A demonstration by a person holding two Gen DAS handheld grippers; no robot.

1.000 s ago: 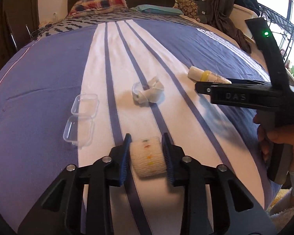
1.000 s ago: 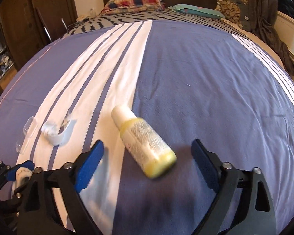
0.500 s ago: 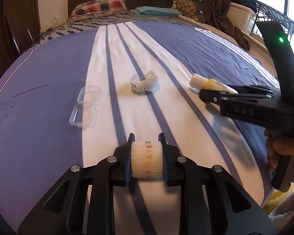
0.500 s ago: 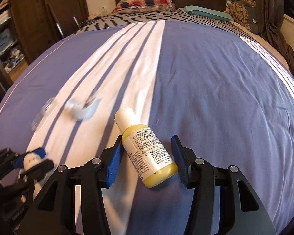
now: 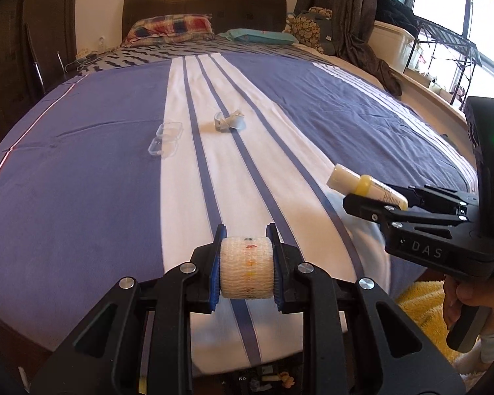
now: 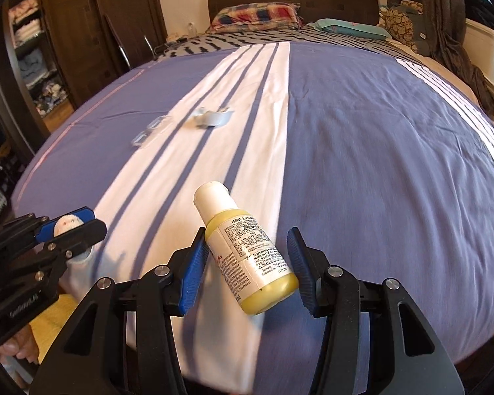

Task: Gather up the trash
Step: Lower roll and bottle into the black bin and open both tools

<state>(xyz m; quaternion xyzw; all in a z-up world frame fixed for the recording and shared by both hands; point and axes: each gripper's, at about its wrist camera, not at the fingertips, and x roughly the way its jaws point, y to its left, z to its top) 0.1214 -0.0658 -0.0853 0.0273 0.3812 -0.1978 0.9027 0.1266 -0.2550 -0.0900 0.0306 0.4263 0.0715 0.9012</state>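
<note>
Right gripper (image 6: pixel 248 265), jaws just closed, pinches bottle (image 6: pixel 247 256) askew & may drop it off bed's (image 6: pixel 378 131) near edge; left gripper (image 5: pixel 247 268) clamps gauze roll (image 5: pixel 247 268) tight.

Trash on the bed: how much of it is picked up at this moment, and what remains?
No bin is in view, so nothing looks disposed of. In hand: the left gripper is shut on the bandage roll, and the right gripper clamps the yellow bottle, both lifted off the bed. Left lying: the clear container and the crumpled wrapper.
</note>
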